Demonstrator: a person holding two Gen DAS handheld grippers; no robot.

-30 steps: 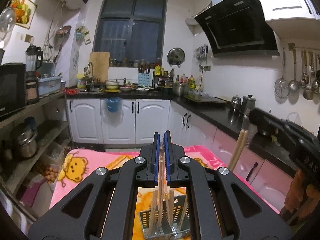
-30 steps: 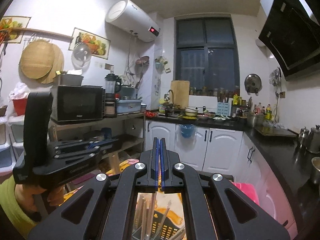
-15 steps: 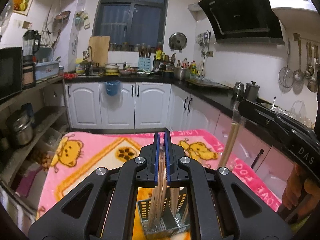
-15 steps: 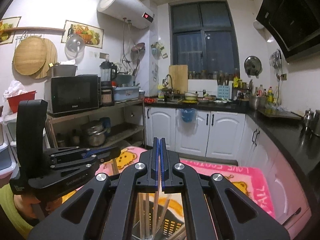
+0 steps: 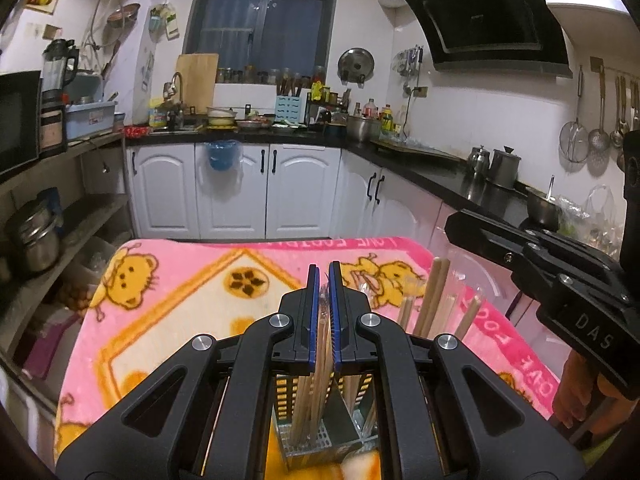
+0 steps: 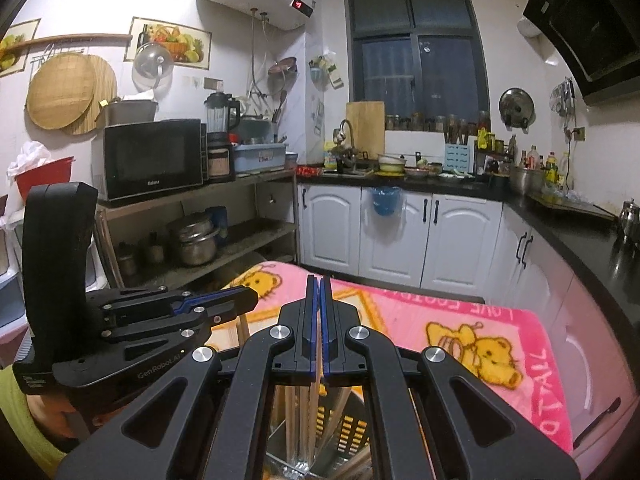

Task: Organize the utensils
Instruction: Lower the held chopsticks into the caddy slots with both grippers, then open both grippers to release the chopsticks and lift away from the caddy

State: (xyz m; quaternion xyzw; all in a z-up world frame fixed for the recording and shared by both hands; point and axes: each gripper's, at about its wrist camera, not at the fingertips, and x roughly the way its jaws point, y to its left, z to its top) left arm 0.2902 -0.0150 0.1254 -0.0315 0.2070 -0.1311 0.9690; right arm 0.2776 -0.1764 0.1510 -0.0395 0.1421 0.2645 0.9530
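Lowered toward the pink bear blanket (image 5: 168, 304), both grippers, left (image 5: 324, 312) and right (image 6: 319, 320), stay clamped on chopsticks (image 5: 320, 364).

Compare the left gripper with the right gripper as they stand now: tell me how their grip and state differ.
The left gripper shows a narrow gap between its blue pads, pinching wooden chopsticks; the right gripper has its pads nearly pressed together on a thin chopstick. The left gripper's sticks reach down into the metal holder; how far the right gripper's stick reaches I cannot tell. Both hang over that holder, above the pink blanket.
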